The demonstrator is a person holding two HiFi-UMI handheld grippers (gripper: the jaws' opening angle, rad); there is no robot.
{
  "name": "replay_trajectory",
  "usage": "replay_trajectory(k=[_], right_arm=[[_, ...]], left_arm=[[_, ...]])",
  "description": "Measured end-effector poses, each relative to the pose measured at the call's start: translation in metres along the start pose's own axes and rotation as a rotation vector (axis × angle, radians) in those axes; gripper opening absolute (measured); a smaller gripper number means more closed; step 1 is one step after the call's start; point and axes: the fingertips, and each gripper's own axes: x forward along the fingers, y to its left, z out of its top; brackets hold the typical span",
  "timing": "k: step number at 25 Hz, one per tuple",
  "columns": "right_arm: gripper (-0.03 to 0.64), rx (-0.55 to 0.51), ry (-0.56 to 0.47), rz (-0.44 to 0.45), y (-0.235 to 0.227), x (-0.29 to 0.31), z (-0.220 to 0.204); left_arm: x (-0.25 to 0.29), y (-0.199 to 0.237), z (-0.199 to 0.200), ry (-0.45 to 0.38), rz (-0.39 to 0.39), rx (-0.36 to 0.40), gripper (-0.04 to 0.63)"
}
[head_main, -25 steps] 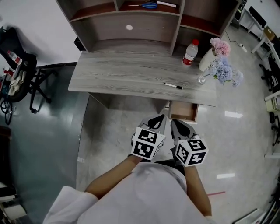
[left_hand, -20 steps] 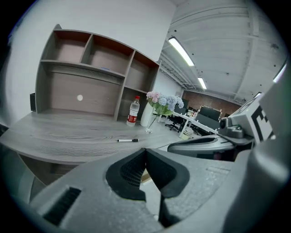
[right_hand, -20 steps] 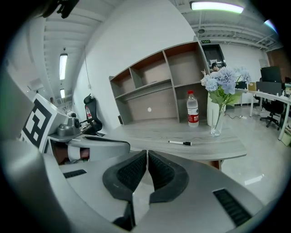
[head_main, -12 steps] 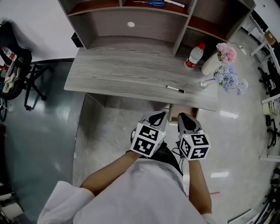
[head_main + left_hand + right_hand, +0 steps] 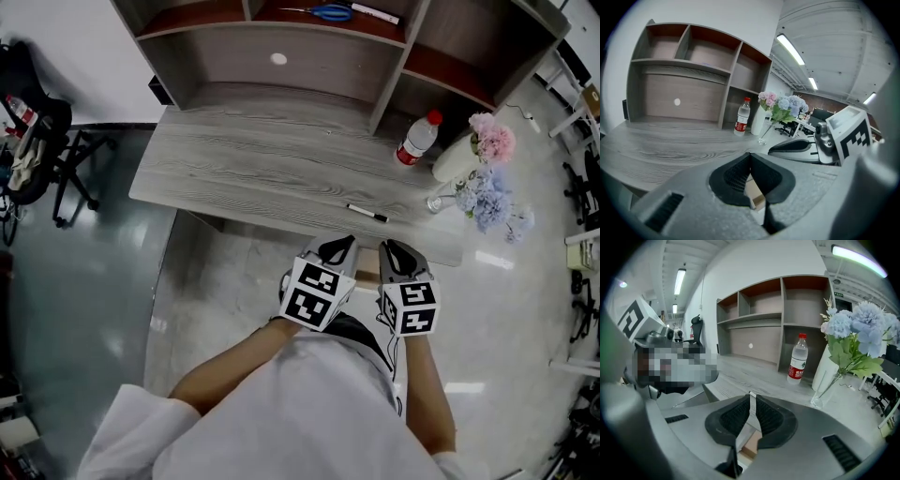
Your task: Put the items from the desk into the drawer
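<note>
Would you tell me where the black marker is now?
In the head view, the marker lies near the front edge of the desk, right of centre, before the water bottle.

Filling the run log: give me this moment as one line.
left hand-held gripper shut, empty | right hand-held gripper shut, empty | marker on desk

We hold our left gripper [image 5: 339, 247] and our right gripper [image 5: 391, 251] side by side, low in front of our body. Both point forward. They are near each other but do not touch. The jaws of each one are pressed together with nothing between them. Our bare forearms [image 5: 232, 368] come out of white sleeves [image 5: 131, 433] and bend in toward the middle.
</note>
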Motion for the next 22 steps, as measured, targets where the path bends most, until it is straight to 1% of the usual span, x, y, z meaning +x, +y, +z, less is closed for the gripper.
replay_trajectory(k=[4,12,16,22], right_arm=[[0.003,-0.036,0.034,0.028,-0.017,0.021,-0.005],[0.006,-0.091,0.088,0.101,-0.034,0.056,-0.016],[0.035,-0.109,0.116,0.147,-0.041,0.07,-0.025],[0.073,-0.177,0.155,0.205,-0.045,0.089,-0.035]], left_arm=[[0.022,0.004,0.003,0.021,0.014,-0.013,0.005],[0.058,0.017,0.007,0.057,0.049,-0.034,0.003],[0.074,0.02,0.01,0.061,0.064,-0.043,0.004],[0.089,0.026,0.01,0.067,0.084,-0.06,0.003]])
